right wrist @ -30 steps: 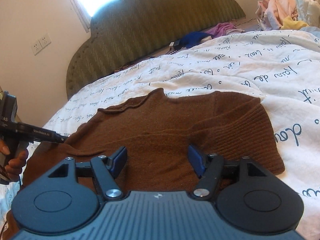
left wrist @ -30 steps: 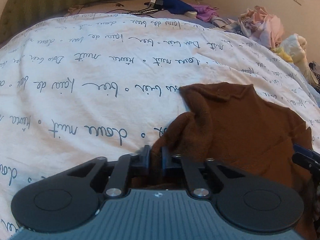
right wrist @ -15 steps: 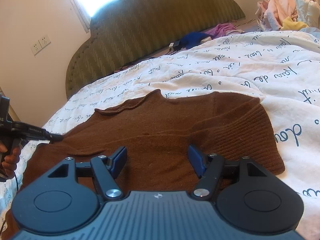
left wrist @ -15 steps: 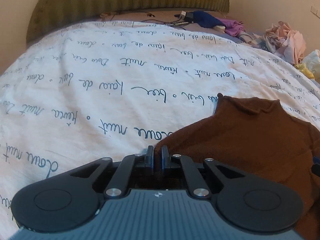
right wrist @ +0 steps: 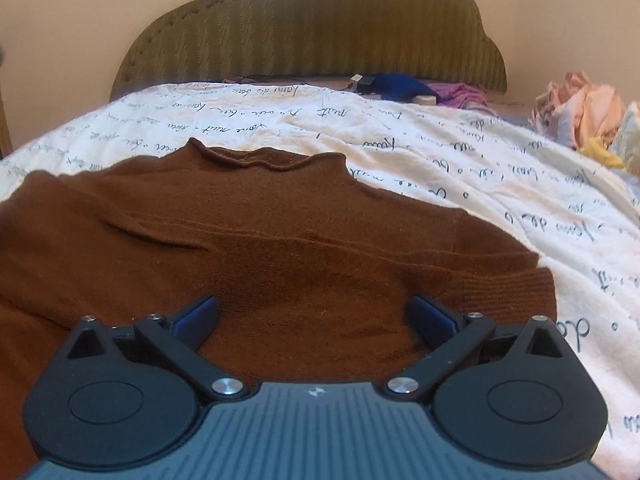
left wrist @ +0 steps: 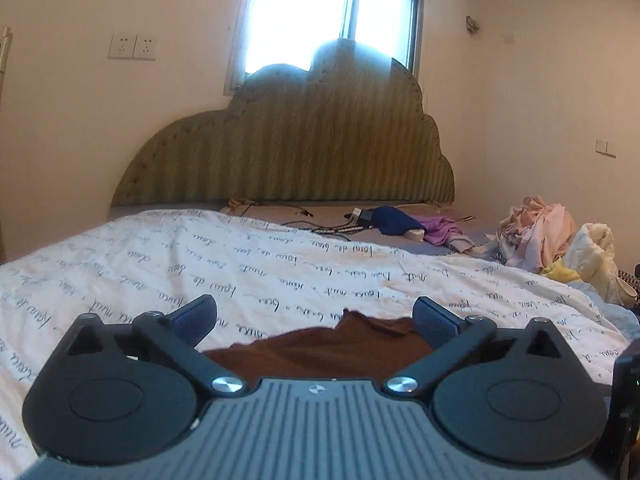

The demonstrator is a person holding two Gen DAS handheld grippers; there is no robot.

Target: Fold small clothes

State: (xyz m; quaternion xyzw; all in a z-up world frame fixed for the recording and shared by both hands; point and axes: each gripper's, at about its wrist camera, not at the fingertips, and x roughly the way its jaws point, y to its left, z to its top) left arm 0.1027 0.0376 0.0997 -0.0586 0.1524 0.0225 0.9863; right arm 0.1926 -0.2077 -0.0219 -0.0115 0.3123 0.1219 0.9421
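Observation:
A brown knit sweater [right wrist: 256, 240] lies spread flat on the white script-printed bedcover [right wrist: 460, 160], collar toward the headboard. My right gripper [right wrist: 314, 316] is open and empty, low over the sweater's near part. In the left wrist view my left gripper [left wrist: 316, 316] is open and empty, raised and level; only a strip of the sweater [left wrist: 320, 348] shows between its fingers.
A green padded headboard [left wrist: 300, 152] stands at the far end. A blue cloth [left wrist: 394, 220], purple cloth and cables lie by it. A pile of pink and yellow clothes [left wrist: 552, 236] sits at the right edge of the bed.
My left gripper has let go of the sweater's edge, opened wide and tilted up toward the headboard. My right gripper has swung to face the headboard squarely and opened wider.

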